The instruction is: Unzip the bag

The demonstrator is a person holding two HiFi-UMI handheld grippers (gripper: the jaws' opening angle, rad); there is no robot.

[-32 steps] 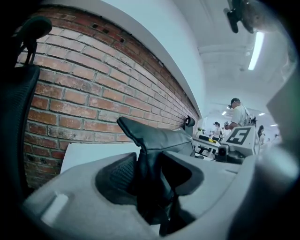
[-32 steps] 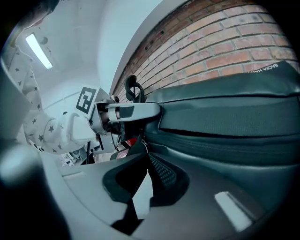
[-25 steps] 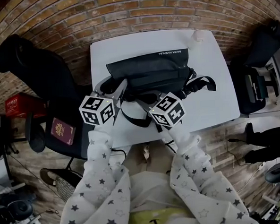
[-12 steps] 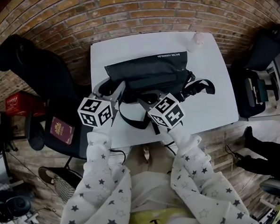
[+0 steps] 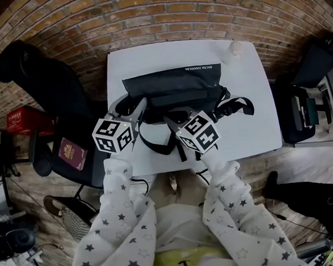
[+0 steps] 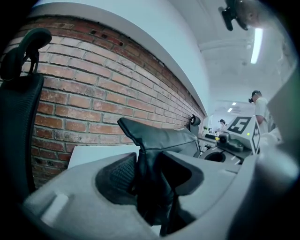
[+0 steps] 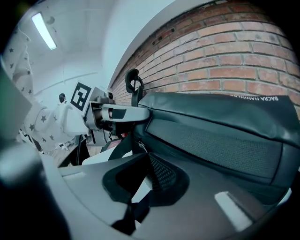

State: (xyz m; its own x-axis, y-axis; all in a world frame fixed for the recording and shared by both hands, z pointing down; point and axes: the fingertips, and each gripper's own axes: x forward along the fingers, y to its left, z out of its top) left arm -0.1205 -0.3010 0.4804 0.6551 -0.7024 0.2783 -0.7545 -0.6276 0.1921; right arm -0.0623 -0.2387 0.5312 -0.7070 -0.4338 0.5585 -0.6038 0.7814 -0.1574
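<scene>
the black bag (image 5: 172,87) lies flat on the white surface (image 5: 250,124), near its middle. the left tongs (image 5: 132,105) pinch a fold of the bag's left end, with the fabric bunched between the pads. the right tongs (image 5: 171,119) are almost pressed together on a thin dark tab (image 7: 136,208) at the bag's front edge, probably the zipper pull, though it is too small to be sure. the hold on the tab looks slight, so a sideways tug could slip off it. if the left pinch gives, the whole bag would likely slide instead of opening. the loose strap (image 5: 156,144) under the right tongs could snag.
</scene>
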